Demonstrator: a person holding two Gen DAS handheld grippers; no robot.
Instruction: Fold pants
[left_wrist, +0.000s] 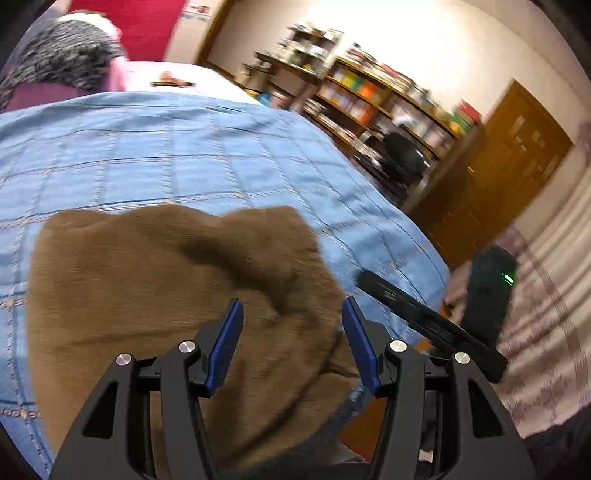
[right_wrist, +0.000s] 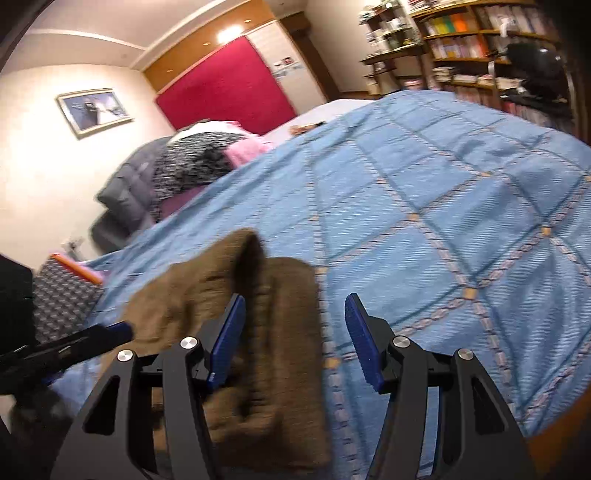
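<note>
Two views, picture (right_wrist: 94, 111) only right-side

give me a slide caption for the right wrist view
Open right gripper poised over brown pants on a blue quilted bedspread, left gripper at the frame's left edge.

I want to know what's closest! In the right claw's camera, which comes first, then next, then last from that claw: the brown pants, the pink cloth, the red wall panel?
1. Brown pants: right by the right claw, under its left finger, on the blue bedspread.
2. Pink cloth: farther up the bed, upper left.
3. Red wall panel: behind the bed, farthest.
</note>
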